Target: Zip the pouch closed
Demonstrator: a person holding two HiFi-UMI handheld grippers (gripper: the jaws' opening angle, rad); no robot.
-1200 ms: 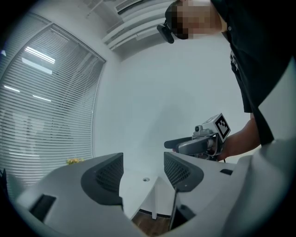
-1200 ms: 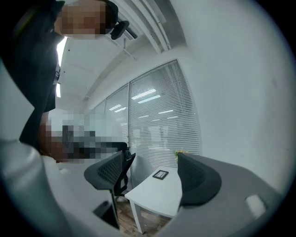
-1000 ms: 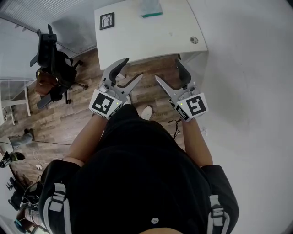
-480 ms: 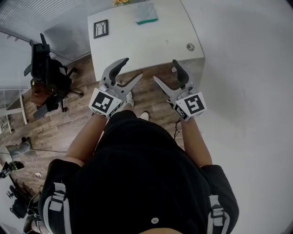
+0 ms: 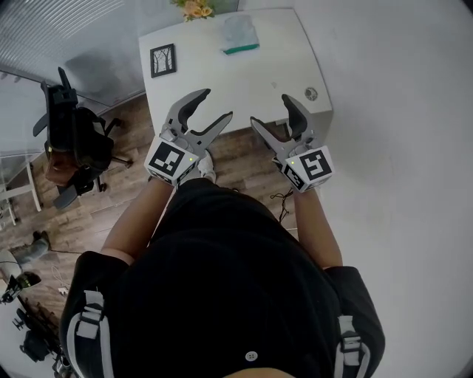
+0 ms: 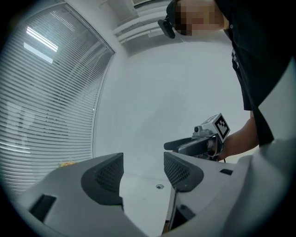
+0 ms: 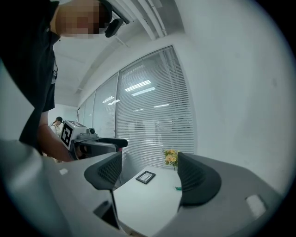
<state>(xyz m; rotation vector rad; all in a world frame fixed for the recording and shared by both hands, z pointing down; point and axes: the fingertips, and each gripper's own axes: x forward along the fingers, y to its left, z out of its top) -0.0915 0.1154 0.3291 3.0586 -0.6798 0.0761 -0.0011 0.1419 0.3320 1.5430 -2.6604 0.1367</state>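
Note:
The pouch (image 5: 241, 35) is a pale translucent bag with a teal zip edge. It lies at the far end of the white table (image 5: 222, 81), and only a small teal speck of it (image 7: 177, 188) shows in the right gripper view. Both grippers hang in the air over the table's near edge, well short of the pouch. My left gripper (image 5: 214, 105) is open with nothing between its jaws. My right gripper (image 5: 270, 109) is open and empty too. Each gripper shows in the other's view: the right gripper (image 6: 203, 141) and the left gripper (image 7: 88, 141).
A small black picture frame (image 5: 162, 60) lies at the table's far left, with yellow flowers (image 5: 194, 7) behind it. A round cable grommet (image 5: 311, 94) sits at the table's near right corner. An office chair (image 5: 70, 125) stands on the wood floor to the left. A white wall runs along the right.
The person has stepped towards the table. Both grippers, still open, now reach over its near edge, and the flowers have come into the head view.

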